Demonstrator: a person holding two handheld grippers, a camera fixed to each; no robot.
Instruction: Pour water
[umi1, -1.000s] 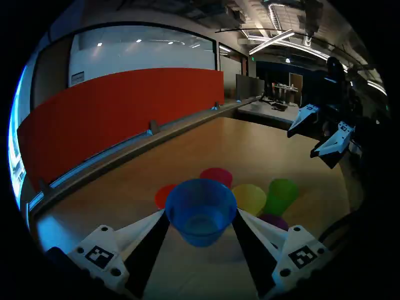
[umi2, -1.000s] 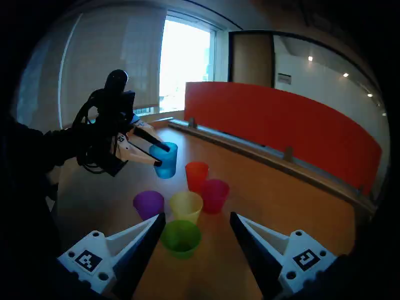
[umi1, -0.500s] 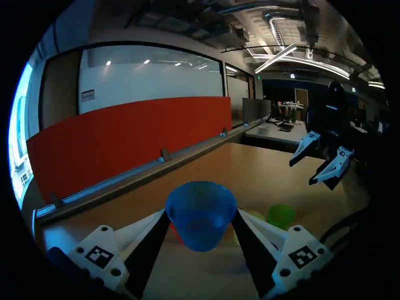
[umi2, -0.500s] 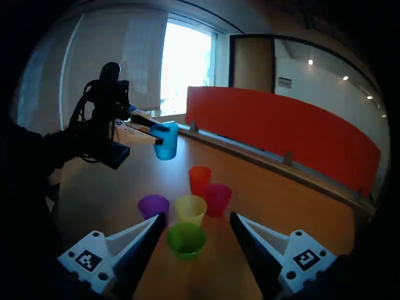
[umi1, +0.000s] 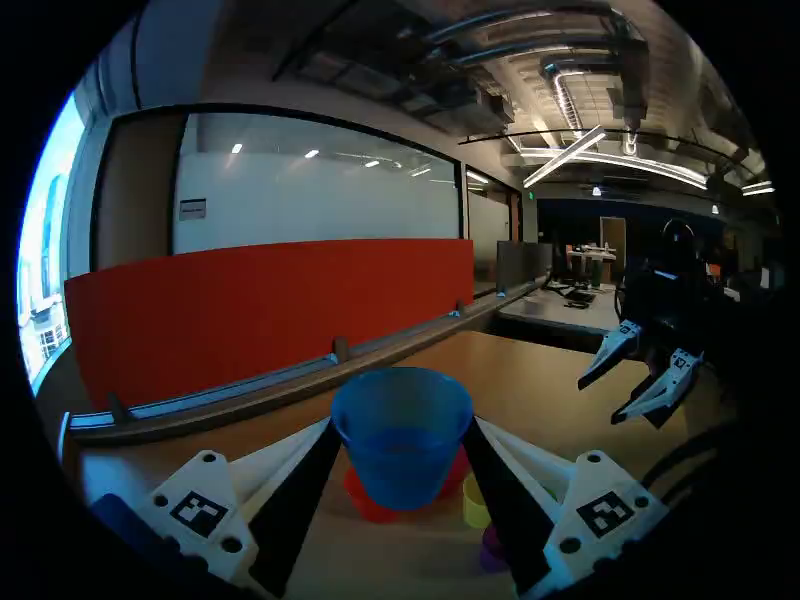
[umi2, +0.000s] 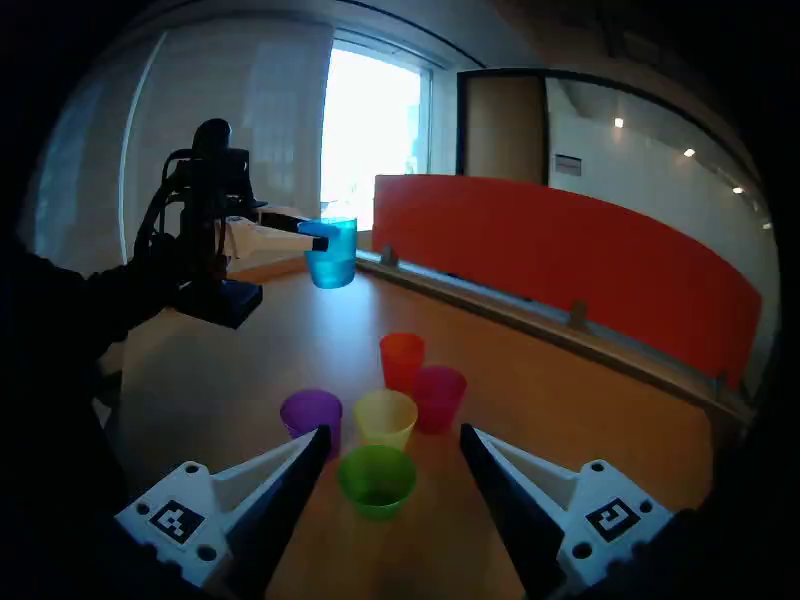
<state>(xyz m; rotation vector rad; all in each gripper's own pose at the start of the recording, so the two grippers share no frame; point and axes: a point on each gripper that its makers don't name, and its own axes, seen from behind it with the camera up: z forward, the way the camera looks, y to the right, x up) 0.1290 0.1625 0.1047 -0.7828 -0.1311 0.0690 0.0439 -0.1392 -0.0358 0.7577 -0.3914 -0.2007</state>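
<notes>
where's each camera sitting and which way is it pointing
Left gripper view: rides on the left tool, held above the wooden table, facing level toward the red partition panel; its own two fingers clamp the translucent blue plastic cup.
Right gripper view: rides on the right tool, looking down along the table at a cluster of coloured plastic cups; its own open fingers show, plus a dark sleeve.
Shared: blue cup, partition, and each sees the other tool.

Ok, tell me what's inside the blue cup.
Through the translucent wall of the blue cup, a darker lower band suggests water; the rim sits at eye level, so the surface itself is hidden.
</notes>
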